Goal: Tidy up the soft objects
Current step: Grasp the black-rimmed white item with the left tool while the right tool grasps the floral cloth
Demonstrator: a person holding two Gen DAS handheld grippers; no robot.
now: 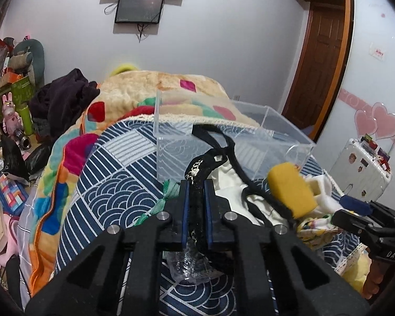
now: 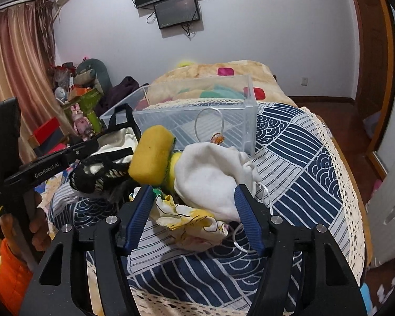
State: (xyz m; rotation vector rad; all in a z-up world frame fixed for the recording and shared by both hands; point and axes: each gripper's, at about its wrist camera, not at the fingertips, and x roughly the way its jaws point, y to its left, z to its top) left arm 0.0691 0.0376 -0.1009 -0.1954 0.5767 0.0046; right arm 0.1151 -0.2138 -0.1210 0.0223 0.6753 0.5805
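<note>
The left tongs (image 1: 196, 197) are clamped on a black lace garment (image 1: 197, 173), its straps trailing toward the clear plastic box (image 1: 289, 129) at one o'clock on the bed (image 1: 113, 184), likely its destination. The right tongs (image 2: 194, 210) straddle a white cloth pouch (image 2: 210, 176), its pads touching both sides of it, the yellow sponge (image 2: 151, 158) just beside at eleven o'clock.

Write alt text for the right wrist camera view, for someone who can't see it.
The right gripper straddles a white cloth drawstring pouch and a crumpled yellow-printed cloth on a navy patterned bedspread. A yellow sponge and a clear plastic box sit beyond; the left gripper reaches in from the left.
</note>
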